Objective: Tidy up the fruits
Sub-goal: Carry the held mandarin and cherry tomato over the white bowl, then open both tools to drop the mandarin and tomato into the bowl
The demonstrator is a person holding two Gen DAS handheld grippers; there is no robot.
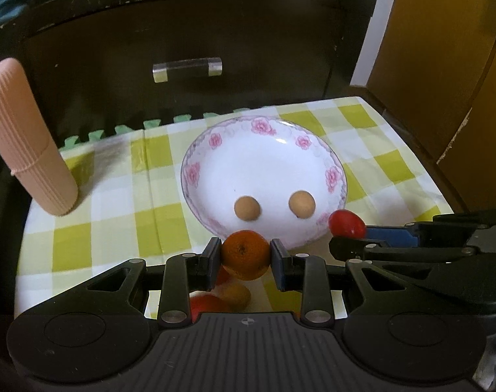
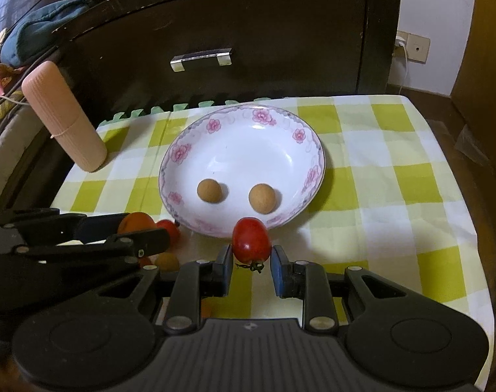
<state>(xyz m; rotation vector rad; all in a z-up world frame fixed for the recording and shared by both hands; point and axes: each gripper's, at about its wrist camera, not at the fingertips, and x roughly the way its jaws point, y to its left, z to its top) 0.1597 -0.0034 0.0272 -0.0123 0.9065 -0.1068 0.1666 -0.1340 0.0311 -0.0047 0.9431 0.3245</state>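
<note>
the left gripper (image 1: 245,256) has its jaws pinching a small orange (image 1: 245,254) at lower centre of its view, just before the near rim of the flowered plate (image 1: 313,150), and the right gripper (image 2: 251,256) has its jaws pinching a red tomato (image 2: 251,239) at the same rim. two brown round fruits (image 2: 209,190) lie in the plate already, while some fruits (image 2: 168,261) wait on the desk (image 2: 395,196) at lower left, so i judge the task about half done. both grippers point level toward the plate, side by side.
</note>
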